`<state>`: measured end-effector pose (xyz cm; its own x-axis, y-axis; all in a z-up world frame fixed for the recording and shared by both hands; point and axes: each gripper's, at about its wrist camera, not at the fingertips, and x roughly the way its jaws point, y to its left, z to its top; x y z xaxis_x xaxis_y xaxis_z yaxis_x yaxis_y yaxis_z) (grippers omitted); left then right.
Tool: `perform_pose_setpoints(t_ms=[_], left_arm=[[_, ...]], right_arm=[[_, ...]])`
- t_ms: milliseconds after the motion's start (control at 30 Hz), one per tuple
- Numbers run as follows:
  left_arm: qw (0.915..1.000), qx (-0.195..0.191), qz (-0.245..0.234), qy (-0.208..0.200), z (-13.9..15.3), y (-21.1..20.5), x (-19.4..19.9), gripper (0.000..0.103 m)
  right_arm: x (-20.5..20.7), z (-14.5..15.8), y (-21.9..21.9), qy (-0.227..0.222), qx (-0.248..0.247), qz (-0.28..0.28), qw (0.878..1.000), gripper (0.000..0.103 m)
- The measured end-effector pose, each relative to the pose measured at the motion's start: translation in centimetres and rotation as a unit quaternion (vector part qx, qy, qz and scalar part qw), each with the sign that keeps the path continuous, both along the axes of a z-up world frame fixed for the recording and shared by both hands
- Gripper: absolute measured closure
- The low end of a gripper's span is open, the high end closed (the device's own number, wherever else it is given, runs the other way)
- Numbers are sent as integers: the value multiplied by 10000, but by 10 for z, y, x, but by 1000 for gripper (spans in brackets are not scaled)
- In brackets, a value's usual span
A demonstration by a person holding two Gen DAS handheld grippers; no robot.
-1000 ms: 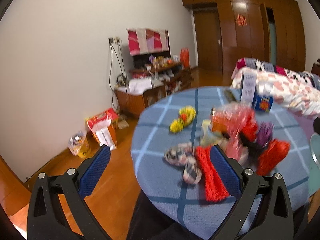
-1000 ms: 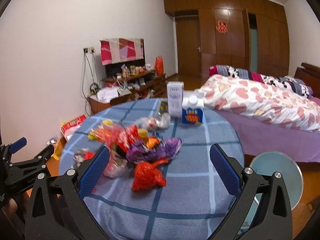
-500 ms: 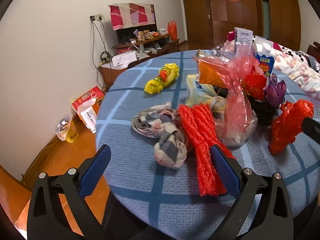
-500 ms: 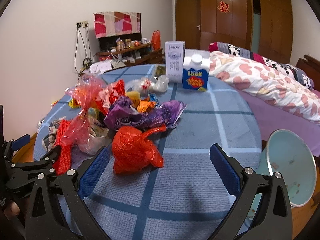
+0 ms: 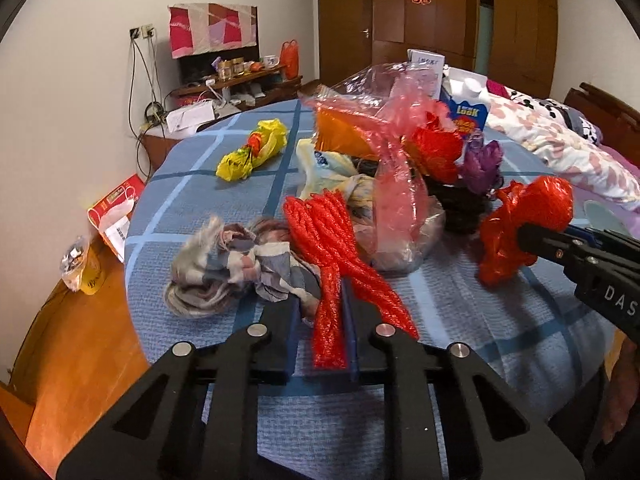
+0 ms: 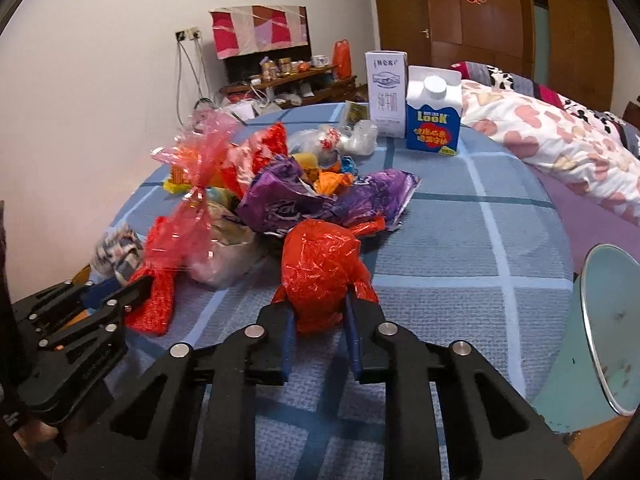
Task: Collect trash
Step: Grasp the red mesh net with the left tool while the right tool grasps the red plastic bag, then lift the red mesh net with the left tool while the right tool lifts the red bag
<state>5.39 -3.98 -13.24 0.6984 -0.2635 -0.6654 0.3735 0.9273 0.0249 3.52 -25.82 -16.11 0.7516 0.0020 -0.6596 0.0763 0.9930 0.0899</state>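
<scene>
Soft indoor light, strong fisheye bend on both of my wrist feeds.

I see even, warm room light with no hard glare; the wooden wardrobe carries a dull sheen, and faint shadows sit on the blue checked tablecloth under the black gripper frames. Corners go black in both views and straight lines bow near the edges. The crumpled cloth smears with motion blur on my left feed; the rest stays fairly sharp.
</scene>
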Motion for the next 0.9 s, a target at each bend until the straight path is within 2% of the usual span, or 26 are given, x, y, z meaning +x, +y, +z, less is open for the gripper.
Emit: perform_pose_setpoints(t_ms=[133,500,633,767,900], left_arm=[[9999,-94,6,-60,10,4,-4,86],[9971,-267,54,-706,52,8,-23,86],[9963,-346,83,-779,62,9,-21,86],[9976,-240,-165,-633,51,-3,-20,85],[9988,50,-345,-351,21,-17,-14,82]], right_arm=[[-9,10,1,-152,32,14,9999,83],[-31,31,-5,-453,-11,-69,9989,83],[-34,40,-8,-560,-91,-75,9984,83],[-31,36,-9,-479,-120,-62,9988,83],[-30,27,-10,-374,-100,-68,9992,83]])
